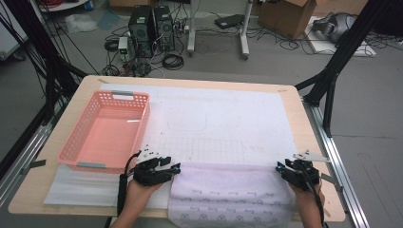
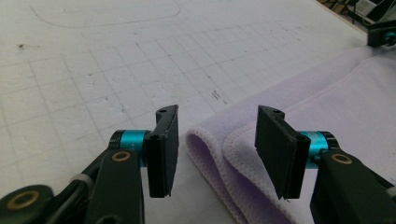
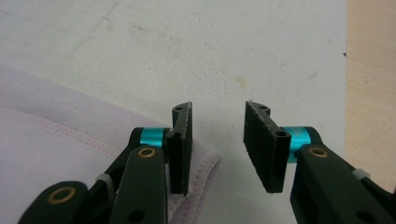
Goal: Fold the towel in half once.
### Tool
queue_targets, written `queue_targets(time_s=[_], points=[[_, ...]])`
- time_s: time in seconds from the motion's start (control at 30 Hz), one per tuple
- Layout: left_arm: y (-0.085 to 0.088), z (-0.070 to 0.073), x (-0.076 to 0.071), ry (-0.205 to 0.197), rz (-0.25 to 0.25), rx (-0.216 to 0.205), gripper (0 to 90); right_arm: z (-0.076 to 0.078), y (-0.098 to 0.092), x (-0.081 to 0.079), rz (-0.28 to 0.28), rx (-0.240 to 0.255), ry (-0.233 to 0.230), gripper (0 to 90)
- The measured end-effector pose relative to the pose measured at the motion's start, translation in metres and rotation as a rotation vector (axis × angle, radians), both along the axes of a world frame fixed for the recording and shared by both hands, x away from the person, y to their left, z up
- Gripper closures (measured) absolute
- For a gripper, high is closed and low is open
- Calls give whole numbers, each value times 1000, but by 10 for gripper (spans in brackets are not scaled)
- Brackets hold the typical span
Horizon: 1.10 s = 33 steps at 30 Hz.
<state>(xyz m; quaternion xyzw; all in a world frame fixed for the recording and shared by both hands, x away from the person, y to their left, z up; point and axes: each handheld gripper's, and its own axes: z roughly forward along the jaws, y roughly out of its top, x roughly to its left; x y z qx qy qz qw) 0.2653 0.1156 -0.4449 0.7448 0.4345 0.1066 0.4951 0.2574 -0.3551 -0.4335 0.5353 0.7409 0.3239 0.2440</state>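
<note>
A pale lilac towel (image 1: 230,192) lies folded at the table's near edge, on the white gridded mat (image 1: 223,126). My left gripper (image 1: 175,168) sits at its far left corner, open. In the left gripper view that doubled corner (image 2: 219,149) lies between the two black jaws of the left gripper (image 2: 217,149), untouched. My right gripper (image 1: 280,167) is at the far right corner, also open. In the right gripper view the towel's corner (image 3: 205,163) lies under the left jaw of the right gripper (image 3: 218,144), and bare mat shows in the gap.
A pink plastic basket (image 1: 107,130) stands empty at the left of the table, just beyond my left hand. The table's right edge (image 1: 313,142) is close to my right gripper. Computer towers, cables and boxes lie on the floor behind.
</note>
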Motion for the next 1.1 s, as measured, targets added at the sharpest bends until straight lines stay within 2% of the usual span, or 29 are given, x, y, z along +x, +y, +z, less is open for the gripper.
queue_targets(time_s=[0.1,0.13,0.23,0.3,0.33,0.4,0.5,0.6,0.7,0.73,0.8,0.93,1.03,1.1], points=[[1,-1,0,3,6,8,491,6,-8,-9,51,75,-9,565],[1,-2,1,4,4,11,488,6,-9,-11,72,93,14,550],[-1,-4,3,19,-2,14,483,-2,-10,-13,96,63,70,538],[-3,-6,5,38,-9,20,478,-7,-11,-11,103,76,93,526],[-4,-7,5,46,-20,26,470,-8,-12,-10,98,97,95,526],[-8,-9,6,64,-46,49,465,-8,-12,-10,106,89,94,530],[-12,-9,6,61,-52,59,461,-9,-13,-11,117,94,84,550],[-14,-8,4,46,-38,88,523,-10,-13,-12,111,102,77,575],[-19,-8,2,26,-57,130,684,-9,-12,-12,127,127,91,686],[-19,-8,2,34,-65,117,735,-10,-12,-12,136,143,96,759],[-21,-8,2,41,-58,111,794,-10,-12,-12,146,162,106,798],[-17,-7,4,59,-35,69,817,-9,-14,-12,143,193,106,833],[-15,-2,13,66,-14,34,821,-5,-17,-11,132,230,76,843],[-14,2,19,64,-4,28,822,-1,-18,-7,132,243,52,848]])
